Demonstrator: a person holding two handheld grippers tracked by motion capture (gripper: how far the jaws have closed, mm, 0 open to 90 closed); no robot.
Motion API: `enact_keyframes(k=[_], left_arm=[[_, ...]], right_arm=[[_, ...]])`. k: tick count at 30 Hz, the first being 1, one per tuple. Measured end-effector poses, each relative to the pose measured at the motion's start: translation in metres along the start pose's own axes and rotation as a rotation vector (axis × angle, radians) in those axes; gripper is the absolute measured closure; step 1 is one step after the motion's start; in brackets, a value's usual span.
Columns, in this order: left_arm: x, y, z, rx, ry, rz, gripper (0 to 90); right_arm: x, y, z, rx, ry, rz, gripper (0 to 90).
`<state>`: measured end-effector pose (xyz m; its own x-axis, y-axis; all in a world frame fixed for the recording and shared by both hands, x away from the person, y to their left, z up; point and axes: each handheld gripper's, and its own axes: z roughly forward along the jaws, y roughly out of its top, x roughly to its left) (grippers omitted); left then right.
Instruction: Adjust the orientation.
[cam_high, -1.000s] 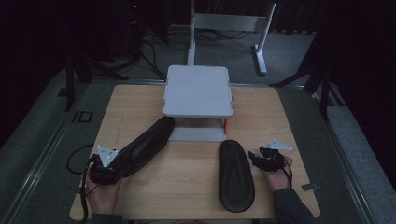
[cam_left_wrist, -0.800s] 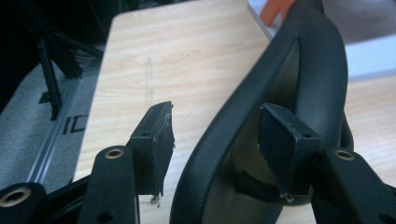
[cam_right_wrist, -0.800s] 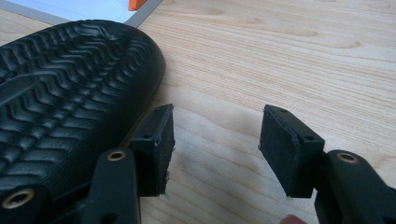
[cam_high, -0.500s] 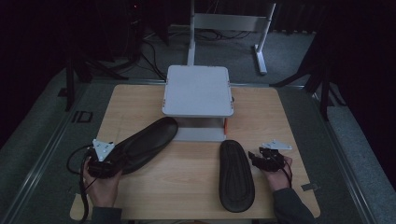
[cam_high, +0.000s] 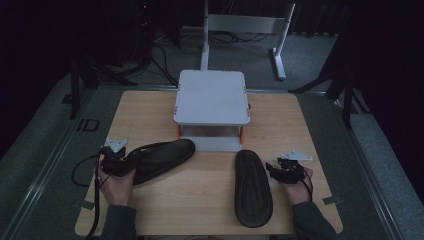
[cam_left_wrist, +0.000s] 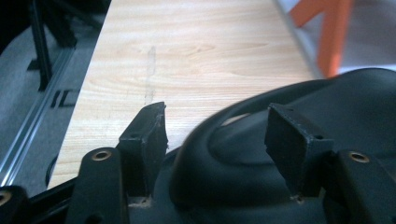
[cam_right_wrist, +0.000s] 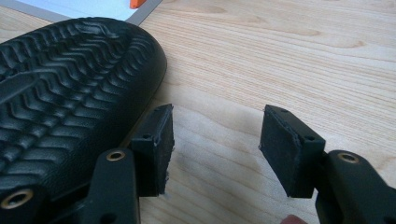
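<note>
Two black slippers lie on the wooden table (cam_high: 200, 205). The left slipper (cam_high: 160, 157) rests slantwise, footbed up, and my left gripper (cam_high: 122, 162) is at its heel end. In the left gripper view the slipper's raised rim (cam_left_wrist: 219, 130) passes between the jaws of the left gripper (cam_left_wrist: 215, 116); they have just been opening and the pads (cam_left_wrist: 152, 135) stand off the rim. The right slipper (cam_high: 252, 187) lies sole up, its zigzag tread (cam_right_wrist: 60, 93) showing. Just to its right, my right gripper (cam_high: 272, 170) (cam_right_wrist: 217, 116) is open over bare wood.
A white raised platform (cam_high: 212, 97) on orange legs stands at the back middle of the table, close behind the left slipper's toe. Metal stand legs and cables lie on the dark floor beyond. Bare wood shows between the slippers and along the front edge.
The left slipper has swung flatter, its toe coming nearer and away from the platform. The left hand has shifted with it and its jaws stand wider. The right hand and right slipper are unchanged.
</note>
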<state>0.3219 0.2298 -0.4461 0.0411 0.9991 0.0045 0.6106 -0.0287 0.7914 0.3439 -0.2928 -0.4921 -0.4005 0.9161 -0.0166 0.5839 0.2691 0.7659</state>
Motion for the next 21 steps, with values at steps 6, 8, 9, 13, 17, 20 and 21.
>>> enact_keyframes(k=[6,8,9,13,17,20,21], left_arm=[[-0.001,-0.001,0.023,0.076,-0.008,-0.033,34.4],[0.0,-0.002,0.027,0.083,-0.018,-0.052,36.1],[-0.001,-0.001,0.027,0.091,-0.02,-0.054,41.2],[-0.001,0.001,0.026,0.108,-0.023,-0.032,51.2],[0.001,0.0,0.019,0.097,-0.068,0.001,57.3],[-0.001,-0.002,0.014,0.079,-0.108,0.048,60.3],[-0.001,-0.002,0.014,0.079,-0.108,0.048,60.8]], right_arm=[[-0.001,0.0,0.0,0.001,0.001,0.002,43.9],[0.0,0.0,0.0,0.0,0.002,0.002,43.6],[-0.001,0.0,0.0,-0.001,0.002,0.002,43.5],[-0.001,0.0,0.0,-0.001,0.002,0.003,43.5],[-0.001,0.0,0.0,-0.002,0.001,0.001,43.4],[-0.001,0.0,0.0,-0.002,0.002,0.001,43.4],[-0.001,0.0,0.0,-0.002,0.002,0.001,43.4]])
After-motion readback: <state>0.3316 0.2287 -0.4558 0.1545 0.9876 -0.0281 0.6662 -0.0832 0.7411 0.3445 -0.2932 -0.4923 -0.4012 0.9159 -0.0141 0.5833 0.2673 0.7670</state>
